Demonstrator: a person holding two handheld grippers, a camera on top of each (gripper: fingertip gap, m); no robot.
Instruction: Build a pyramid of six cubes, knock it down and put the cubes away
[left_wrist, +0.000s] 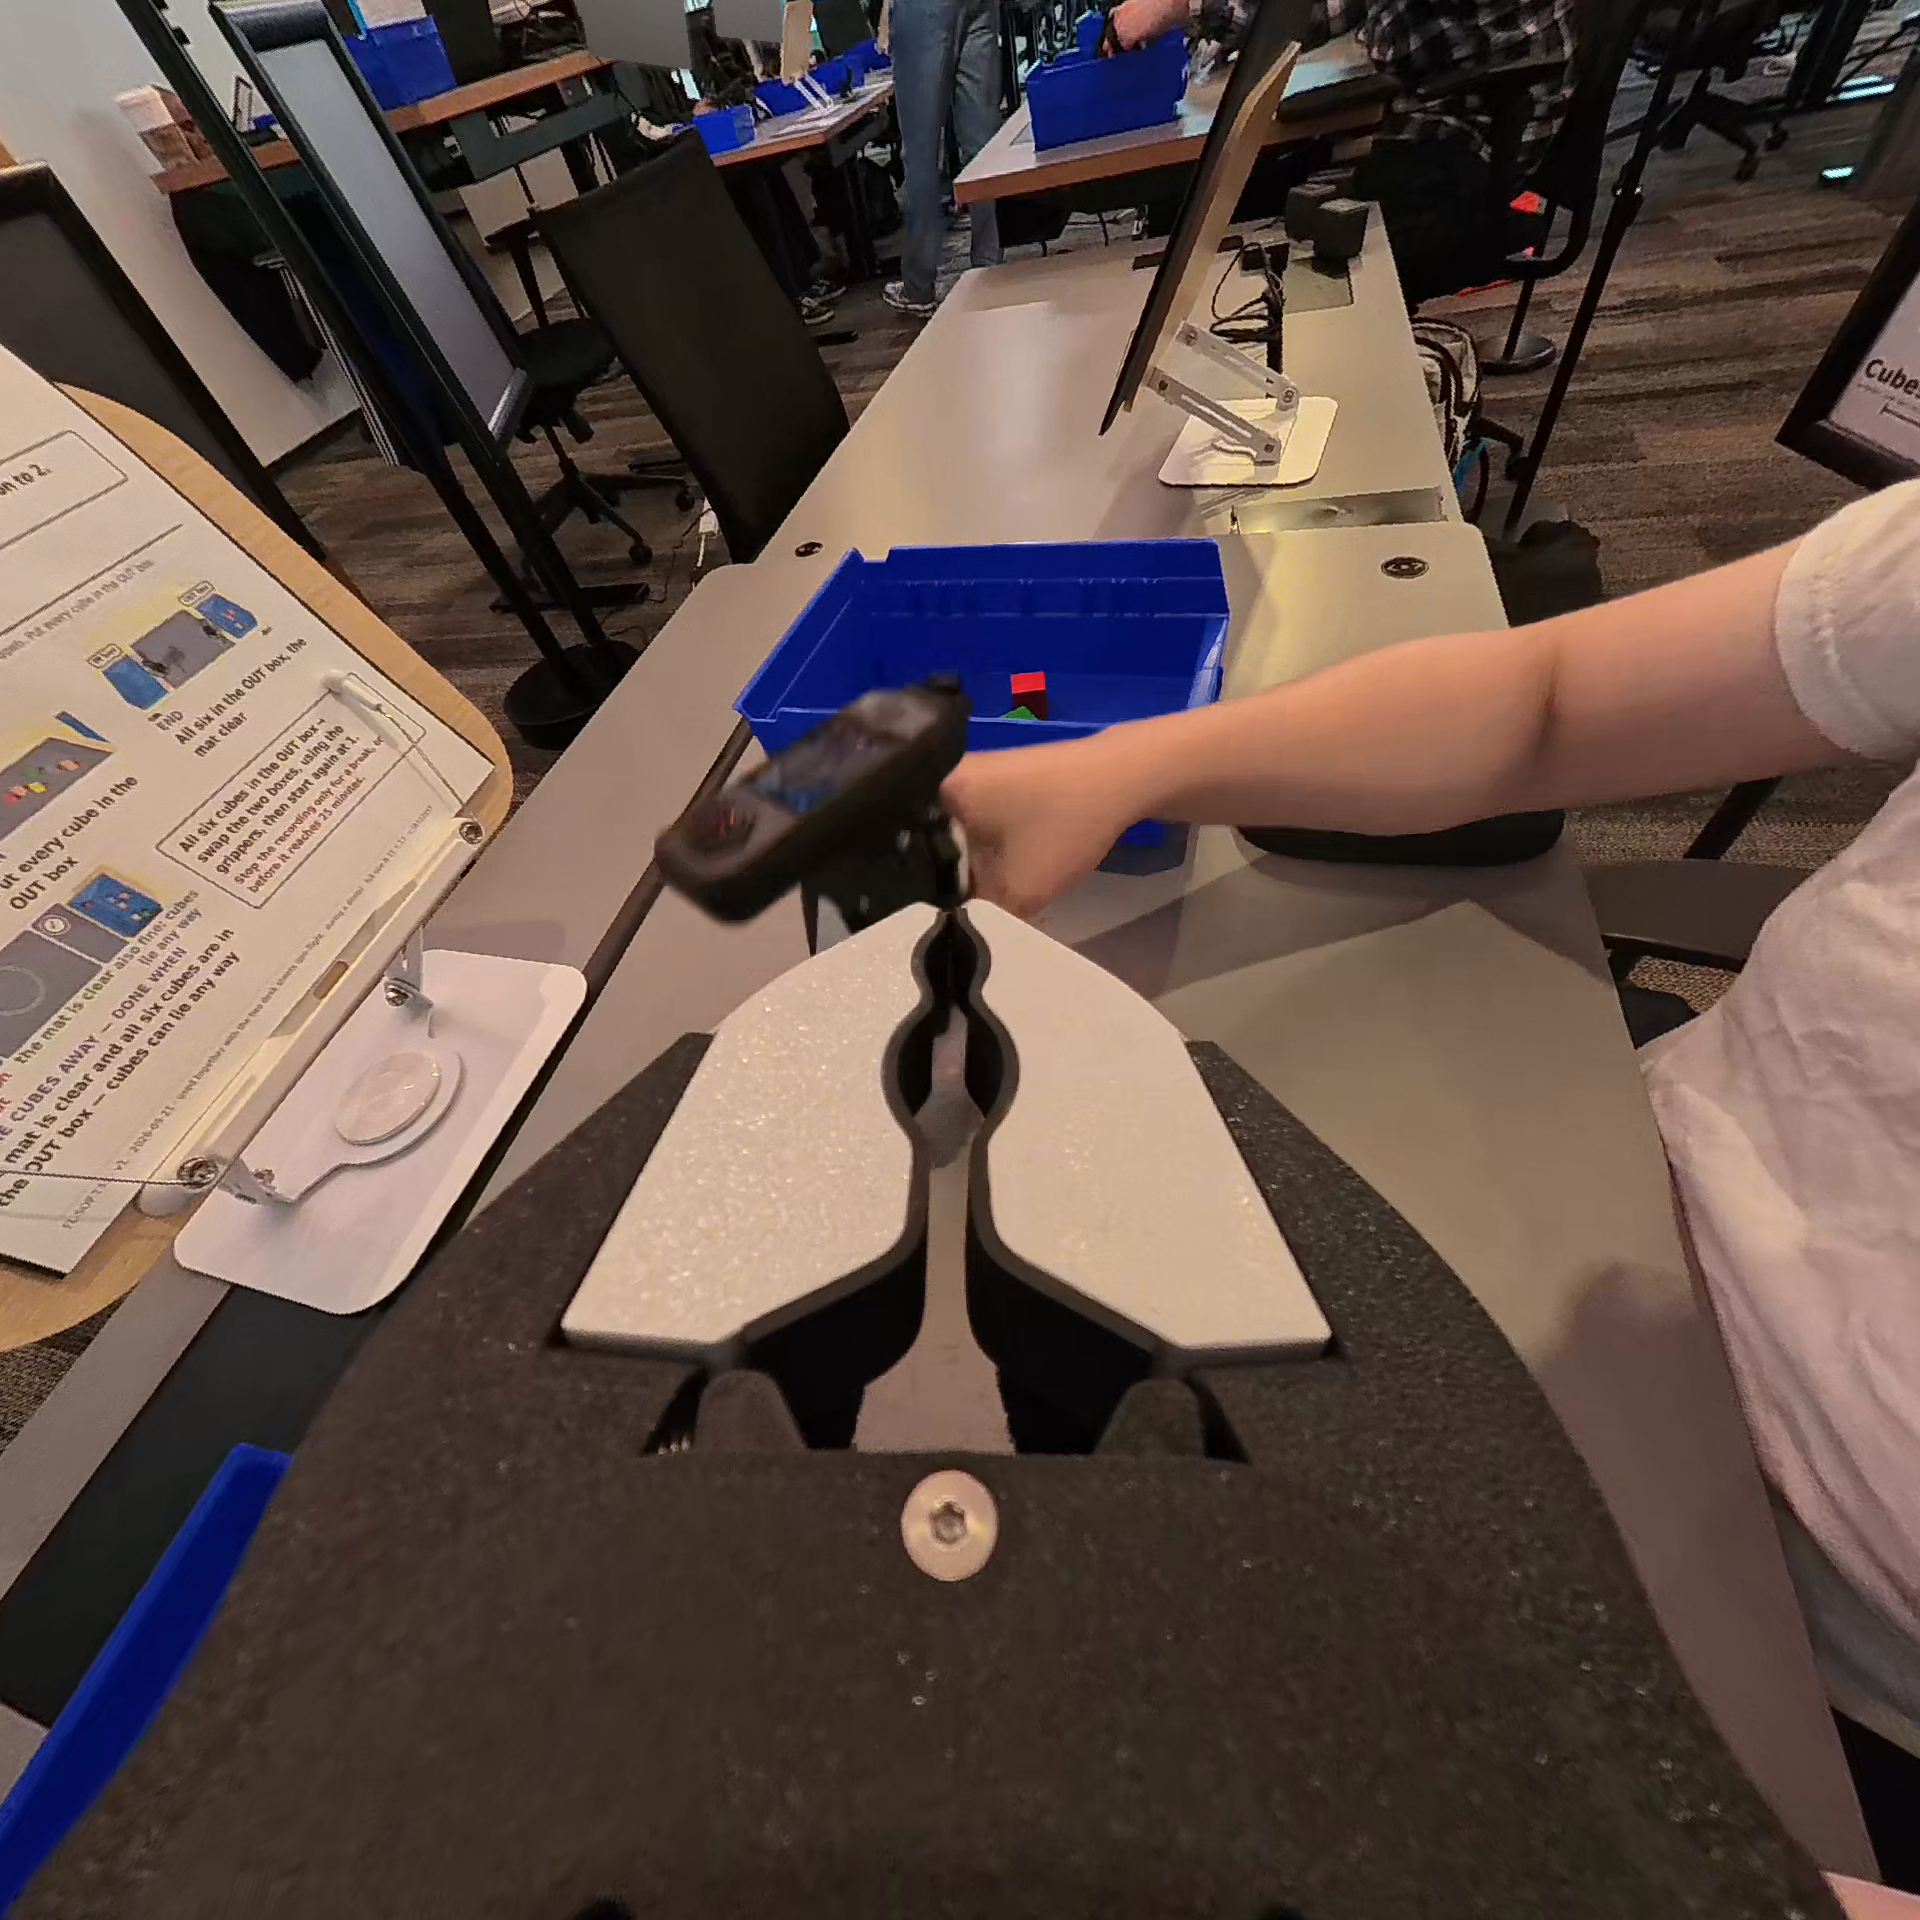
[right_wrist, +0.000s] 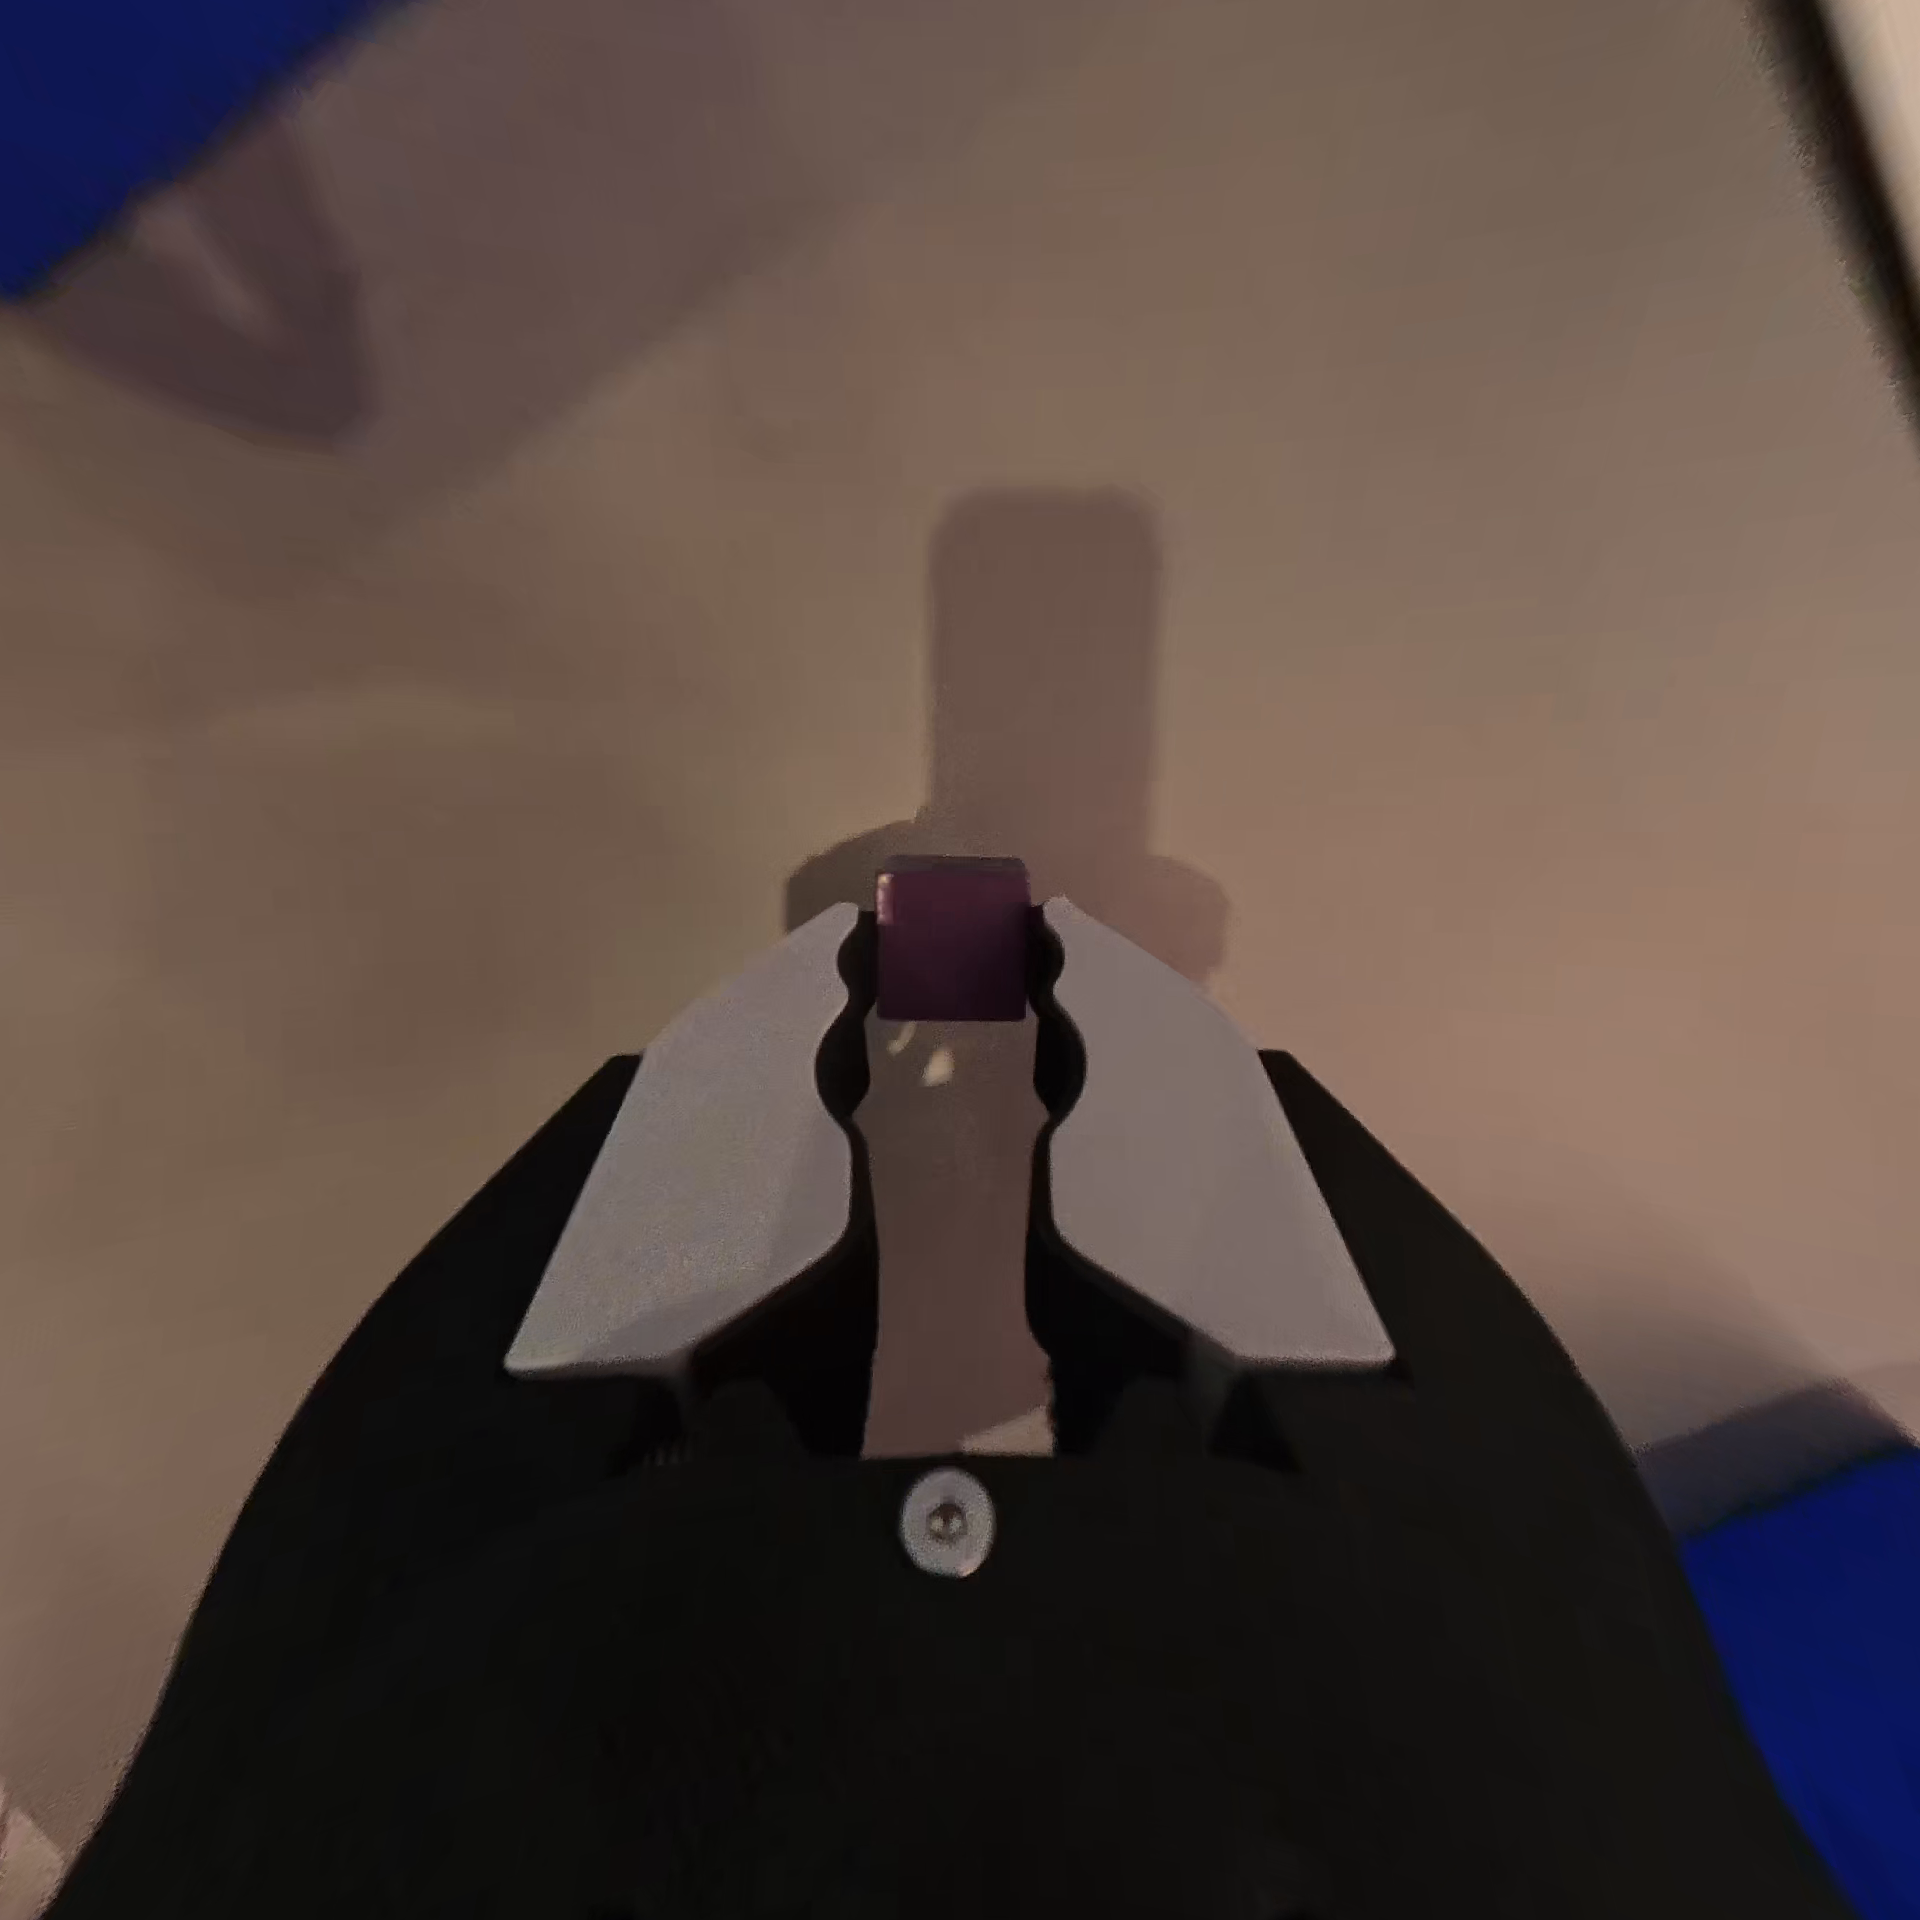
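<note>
Left wrist view faces along desk; right wrist view close, facing down at desk.

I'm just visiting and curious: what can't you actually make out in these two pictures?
- How many cubes are in the blue bin: in the left wrist view the blurred right tongs and hand cover its front; only a red cube and a green bit show.
- Where the purple cube is headed: the right wrist view is motion-blurred, showing only bare table.
- The blue shapes at that view's corners: cut off by the edges.
</note>
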